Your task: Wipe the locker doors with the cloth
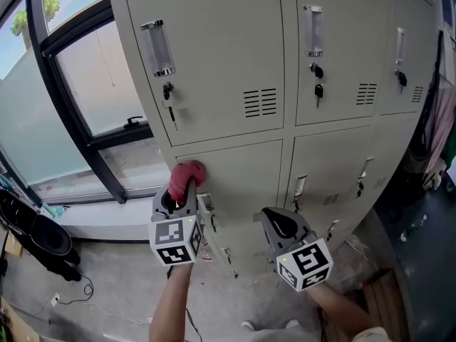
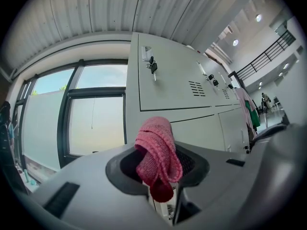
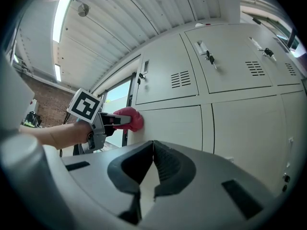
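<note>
- Left claw (image 1: 182, 193) is clamped on the pink cloth (image 1: 187, 174), and the wad bulges out past the tips.
- The cloth is pressed to the top left corner of the lower-left door (image 1: 242, 180), just under the seam with the upper door (image 1: 214, 55). The right gripper view confirms it touches the door face. A window (image 1: 78, 91) lies just left of the lockers.
- The door's handle (image 1: 206, 205) sits just below the cloth, beside the claw.
- Right claw (image 1: 280, 225) is closed tight with nothing between its jaws. It is held off the lockers, lower and to the right.
- Step, as I read it: wiping the lower-left door, at its starting corner. Most of the panel looks yet to do.
- Next move calls for steady pressure and a sweep rightward across the face, skirting the handle. The grip must be firm enough that the cloth does not slip.
</note>
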`<action>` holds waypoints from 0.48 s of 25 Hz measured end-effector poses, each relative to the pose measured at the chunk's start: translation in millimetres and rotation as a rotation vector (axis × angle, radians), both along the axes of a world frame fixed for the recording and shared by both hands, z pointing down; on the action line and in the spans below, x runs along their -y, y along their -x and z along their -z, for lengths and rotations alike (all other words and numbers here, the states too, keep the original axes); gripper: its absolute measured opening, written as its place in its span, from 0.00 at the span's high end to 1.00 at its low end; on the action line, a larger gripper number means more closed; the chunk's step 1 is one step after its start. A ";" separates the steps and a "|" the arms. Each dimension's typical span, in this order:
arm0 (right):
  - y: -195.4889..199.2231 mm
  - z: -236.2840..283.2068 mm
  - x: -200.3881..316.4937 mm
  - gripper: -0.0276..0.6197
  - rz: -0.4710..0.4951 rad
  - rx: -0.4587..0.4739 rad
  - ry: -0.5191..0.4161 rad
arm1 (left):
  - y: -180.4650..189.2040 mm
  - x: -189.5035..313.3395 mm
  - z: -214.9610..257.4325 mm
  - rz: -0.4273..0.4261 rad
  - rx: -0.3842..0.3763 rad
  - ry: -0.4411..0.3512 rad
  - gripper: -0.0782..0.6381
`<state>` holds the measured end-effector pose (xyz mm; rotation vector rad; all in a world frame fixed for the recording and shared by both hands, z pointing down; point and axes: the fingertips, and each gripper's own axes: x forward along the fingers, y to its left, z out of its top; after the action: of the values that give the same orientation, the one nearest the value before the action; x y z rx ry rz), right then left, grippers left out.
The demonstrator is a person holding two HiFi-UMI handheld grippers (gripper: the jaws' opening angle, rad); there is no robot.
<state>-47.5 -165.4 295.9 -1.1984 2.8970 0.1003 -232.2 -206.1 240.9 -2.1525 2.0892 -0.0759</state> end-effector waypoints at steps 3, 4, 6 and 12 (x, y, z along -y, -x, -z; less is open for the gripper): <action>-0.9 -2.1 0.4 0.95 0.012 -0.008 0.001 | -6.6 3.3 1.5 -0.009 0.009 -0.001 0.73; -2.4 -2.9 1.1 0.95 0.013 -0.010 0.002 | -9.7 4.6 1.9 -0.013 0.014 -0.002 0.73; -7.3 -3.8 2.7 0.95 0.008 -0.007 0.007 | -16.8 8.0 2.6 -0.023 0.018 -0.005 0.73; -33.1 -2.4 7.1 0.95 -0.034 -0.009 0.006 | -46.2 17.7 -2.2 -0.065 0.014 0.003 0.73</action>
<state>-14.4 -172.5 298.3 -1.2514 2.8871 0.0979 -185.9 -223.8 243.1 -2.2125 2.0112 -0.0875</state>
